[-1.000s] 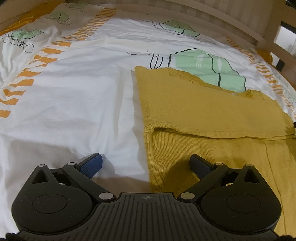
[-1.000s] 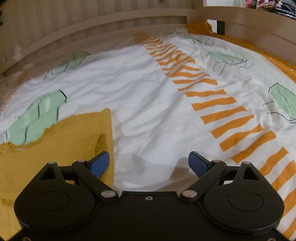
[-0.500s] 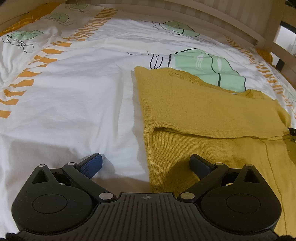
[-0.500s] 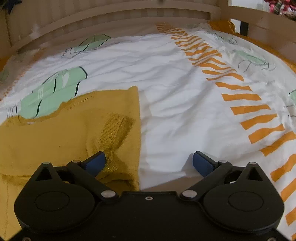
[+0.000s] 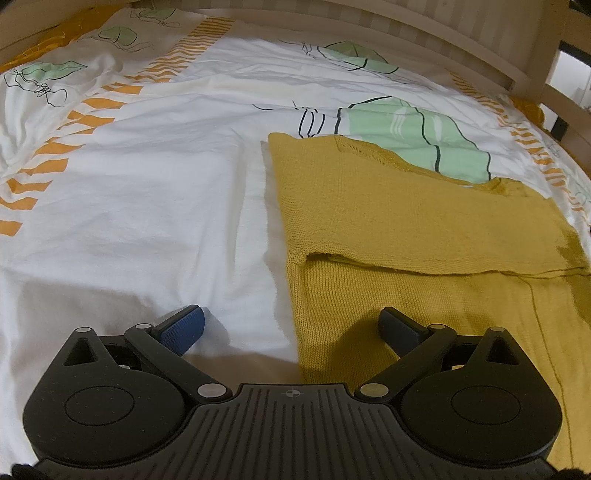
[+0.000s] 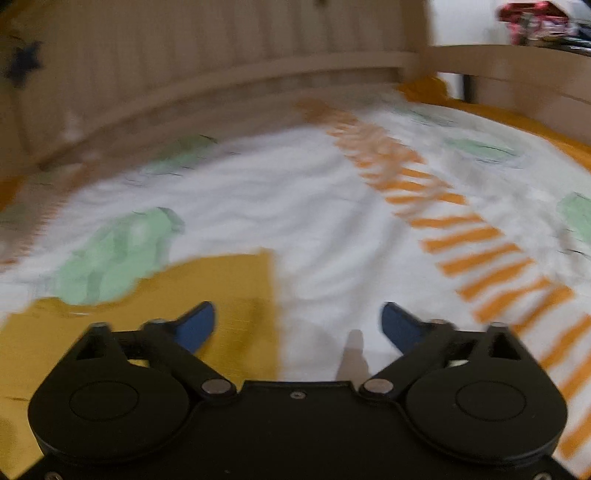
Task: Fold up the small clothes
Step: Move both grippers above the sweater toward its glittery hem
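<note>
Narrowing, still unclenched, right tool (image 6: 297,323) straddles sweater (image 6: 229,295) edge — left tool (image 5: 291,326) likewise agape — bedsheet (image 5: 147,206) around.

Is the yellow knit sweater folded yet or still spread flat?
Partly folded. In the left wrist view the yellow knit sweater has an upper layer doubled over the lower, its edge running crosswise. How many folds it has, I cannot tell.

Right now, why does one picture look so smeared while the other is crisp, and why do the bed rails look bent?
Right wrist view: motion blur smears the bedsheet and the yellow sweater; only the right gripper looks fairly sharp. Left wrist view: crisp, the sweater's knit shows, and the left gripper casts a soft shadow. Both views: the fisheye lens bows the wooden rail.
</note>
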`<state>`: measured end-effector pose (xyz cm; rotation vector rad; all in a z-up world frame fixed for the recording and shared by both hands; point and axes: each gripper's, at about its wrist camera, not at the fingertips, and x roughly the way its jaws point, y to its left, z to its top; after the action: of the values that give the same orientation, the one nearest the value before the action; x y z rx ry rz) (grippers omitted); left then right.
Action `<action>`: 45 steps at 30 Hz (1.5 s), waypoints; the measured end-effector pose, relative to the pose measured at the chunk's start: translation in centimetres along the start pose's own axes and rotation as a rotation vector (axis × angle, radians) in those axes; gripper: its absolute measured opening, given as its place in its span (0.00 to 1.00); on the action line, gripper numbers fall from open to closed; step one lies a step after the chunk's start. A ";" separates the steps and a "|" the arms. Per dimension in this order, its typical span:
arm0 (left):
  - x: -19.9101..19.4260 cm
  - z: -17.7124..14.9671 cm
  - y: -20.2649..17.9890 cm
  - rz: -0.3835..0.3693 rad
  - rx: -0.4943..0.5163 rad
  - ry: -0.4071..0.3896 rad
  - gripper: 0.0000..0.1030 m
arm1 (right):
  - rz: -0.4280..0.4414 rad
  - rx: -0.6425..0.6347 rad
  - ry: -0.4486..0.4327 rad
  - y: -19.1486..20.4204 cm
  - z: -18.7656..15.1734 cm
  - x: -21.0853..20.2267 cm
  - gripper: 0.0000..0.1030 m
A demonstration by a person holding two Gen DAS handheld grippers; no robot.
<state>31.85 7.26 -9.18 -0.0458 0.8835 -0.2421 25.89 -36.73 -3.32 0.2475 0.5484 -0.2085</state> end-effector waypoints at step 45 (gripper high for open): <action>-11.9 -3.1 -6.8 0.061 -0.018 -0.109 0.82 | 0.238 0.084 0.183 2.1 -2.0 -1.6 0.54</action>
<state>20.89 3.61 -1.14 -0.0478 0.7778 -0.1734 24.17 -33.94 -3.75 0.4138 0.6869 0.0230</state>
